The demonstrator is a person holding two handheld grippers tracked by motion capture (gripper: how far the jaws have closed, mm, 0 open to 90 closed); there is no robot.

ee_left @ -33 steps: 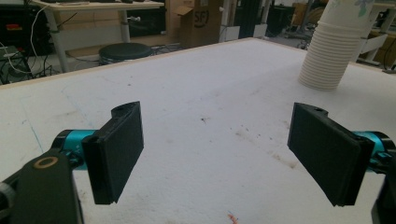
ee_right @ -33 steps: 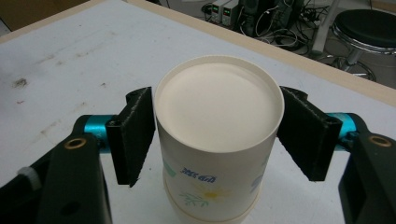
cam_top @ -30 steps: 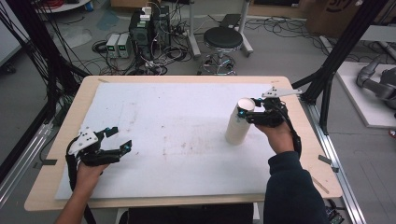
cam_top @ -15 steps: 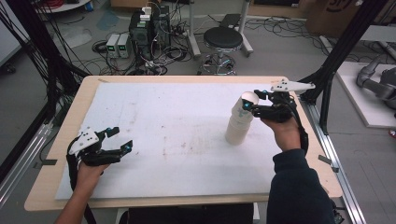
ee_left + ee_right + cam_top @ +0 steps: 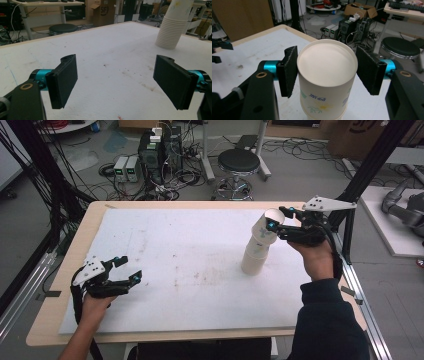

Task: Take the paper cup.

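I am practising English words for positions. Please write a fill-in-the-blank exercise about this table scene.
1. The right hand-held gripper is shut on the top paper ____.
2. That top cup sits upside ____ on the stack of cups.
3. The left hand-held gripper holds ____ between its open jaws.

Missing words: cup; down; nothing

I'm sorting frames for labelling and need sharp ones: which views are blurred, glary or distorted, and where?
High view: sharp overall, even light, the stack of white paper cups casts only a soft shadow. Left gripper view: near black pads slightly soft, wide-angle bending at the edges. Right gripper view: the upside-down top paper cup is crisp, its pale base bright but not blown out; background soft.
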